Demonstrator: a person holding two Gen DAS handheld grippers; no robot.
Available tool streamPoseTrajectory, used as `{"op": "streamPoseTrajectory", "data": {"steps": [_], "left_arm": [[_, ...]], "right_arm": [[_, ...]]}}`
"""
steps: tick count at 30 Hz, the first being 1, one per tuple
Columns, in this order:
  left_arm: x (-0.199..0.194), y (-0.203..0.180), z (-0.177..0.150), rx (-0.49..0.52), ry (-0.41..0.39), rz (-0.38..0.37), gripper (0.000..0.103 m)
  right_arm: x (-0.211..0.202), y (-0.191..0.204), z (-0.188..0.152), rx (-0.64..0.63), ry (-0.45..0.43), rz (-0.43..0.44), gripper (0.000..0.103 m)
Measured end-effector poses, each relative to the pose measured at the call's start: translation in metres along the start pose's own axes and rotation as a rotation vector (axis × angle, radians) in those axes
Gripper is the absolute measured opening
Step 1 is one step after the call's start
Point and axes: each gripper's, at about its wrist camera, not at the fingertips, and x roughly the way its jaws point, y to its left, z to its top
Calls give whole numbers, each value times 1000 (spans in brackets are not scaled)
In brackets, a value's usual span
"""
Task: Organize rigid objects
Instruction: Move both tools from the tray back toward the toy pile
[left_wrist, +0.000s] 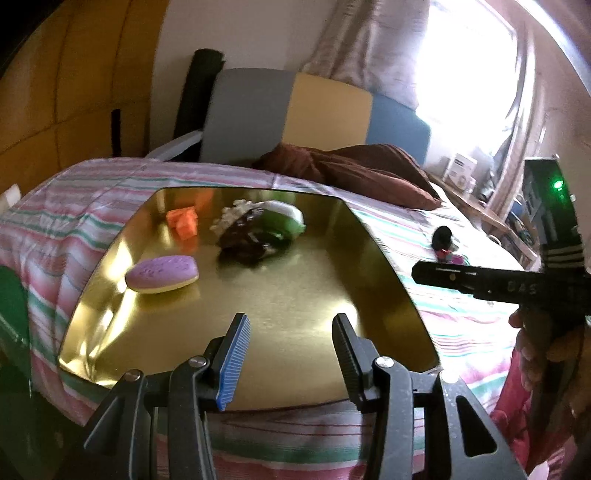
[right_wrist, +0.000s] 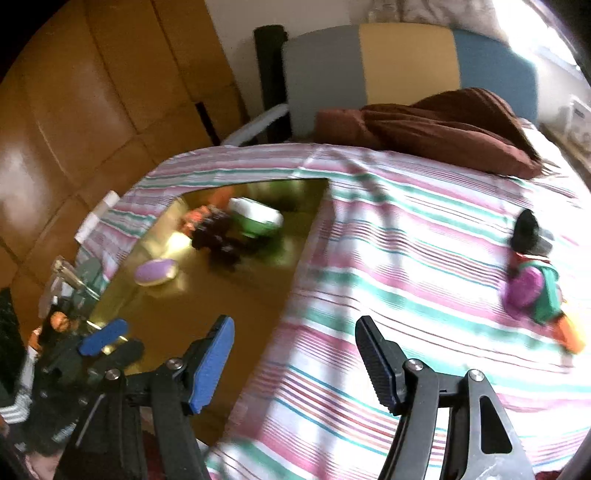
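Observation:
A gold tray (left_wrist: 303, 295) lies on the striped bed. On it are a purple oval soap (left_wrist: 162, 275), an orange block (left_wrist: 181, 220), a dark toy vehicle (left_wrist: 251, 236) and a green-and-white round piece (left_wrist: 286, 218). My left gripper (left_wrist: 291, 332) is open and empty over the tray's near edge. My right gripper (right_wrist: 295, 343) is open and empty above the sheet, right of the tray (right_wrist: 207, 295). A toy figure (right_wrist: 535, 288) in purple, green and orange lies on the sheet at the far right, with a black piece (right_wrist: 528, 229) beside it.
A brown pillow (right_wrist: 443, 129) lies at the head of the bed, before a grey, yellow and blue headboard (right_wrist: 406, 62). The floor (right_wrist: 74, 129) is orange-brown tile to the left. The right gripper's body (left_wrist: 517, 284) shows at the right in the left wrist view.

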Motion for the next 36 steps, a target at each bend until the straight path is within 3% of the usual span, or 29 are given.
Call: {"op": "streamPoseTrajectory", "data": {"steps": [13,23,30,36], "left_arm": [[-5,-43,-8,132,-5,-47,47],[-3,-67,-15,202,20,-55,47],[0,-82,-17,242,46,-60,47],[2,-95,-18,280,68,-81,47]], "right_arm": [[-20,-104,-30,145,59,-197,70],[-32,-189,-16,148,111,-398,71],[-43,-246,-3,205,84,-523,71],[-48,-278,-6,343,37,-455,71]]}}
